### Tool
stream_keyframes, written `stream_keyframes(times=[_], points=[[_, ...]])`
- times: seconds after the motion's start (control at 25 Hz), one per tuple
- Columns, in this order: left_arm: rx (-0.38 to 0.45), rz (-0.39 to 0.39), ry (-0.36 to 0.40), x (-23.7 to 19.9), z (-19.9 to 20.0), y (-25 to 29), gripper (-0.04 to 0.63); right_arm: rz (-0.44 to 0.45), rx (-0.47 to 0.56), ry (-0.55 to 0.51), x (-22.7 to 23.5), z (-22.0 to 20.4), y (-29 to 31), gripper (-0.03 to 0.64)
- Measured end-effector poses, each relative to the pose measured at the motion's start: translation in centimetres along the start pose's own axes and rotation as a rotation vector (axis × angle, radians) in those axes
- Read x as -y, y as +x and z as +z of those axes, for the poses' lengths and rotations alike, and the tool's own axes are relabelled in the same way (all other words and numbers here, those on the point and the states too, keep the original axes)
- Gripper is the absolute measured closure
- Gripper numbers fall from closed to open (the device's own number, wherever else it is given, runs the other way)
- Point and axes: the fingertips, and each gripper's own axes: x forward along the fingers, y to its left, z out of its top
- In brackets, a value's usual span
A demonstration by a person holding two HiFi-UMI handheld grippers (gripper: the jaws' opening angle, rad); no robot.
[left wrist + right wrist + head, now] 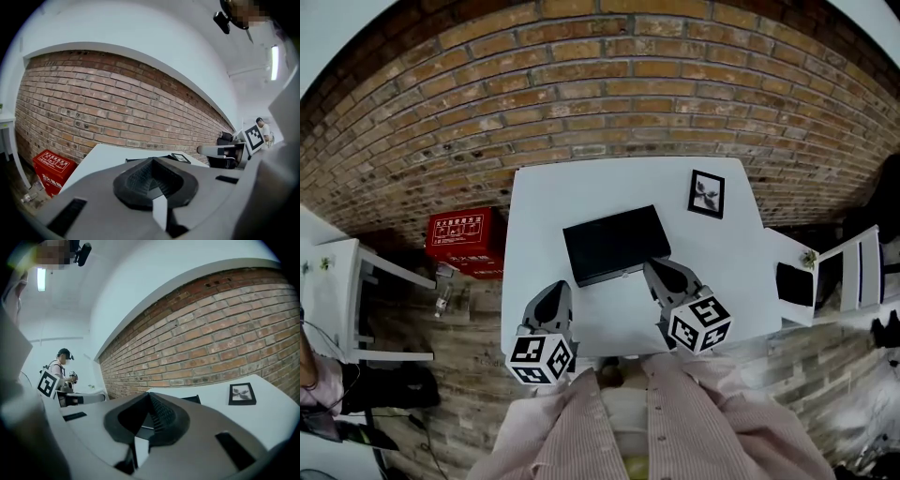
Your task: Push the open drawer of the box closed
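A flat black box (614,242) lies in the middle of the white table (544,202). Its drawer front with a small knob (623,273) faces me. My right gripper (657,268) is shut with nothing in it, and its tip is at the near right corner of the box, by the drawer front. The left gripper (555,292) hovers over the table to the left of the box and nearer to me, also shut and empty. In the right gripper view only a sliver of the box (193,399) shows past the closed jaws. In the left gripper view the box (138,160) is a thin dark edge.
A small framed picture (706,193) stands at the table's back right. On the floor are a red box (467,241) at left, a white shelf (337,300) farther left and a white chair (855,270) at right. A brick wall (600,84) is behind. Another person (60,367) stands in the distance.
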Motion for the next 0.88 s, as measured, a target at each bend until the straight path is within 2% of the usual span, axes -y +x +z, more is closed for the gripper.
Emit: stream_keyframes(times=[0.36, 0.88], points=[[0.078, 0.010, 0.022, -0.2, 2.9, -1.0, 0.600, 0.013, 0.060, -0.012, 0.2, 2.5, -1.0, 0.614], [0.136, 0.060, 0.084, -1.2, 5.9, -2.7, 0.600, -0.002, 0.151, -0.068, 0.3, 6.0, -2.6, 0.614]])
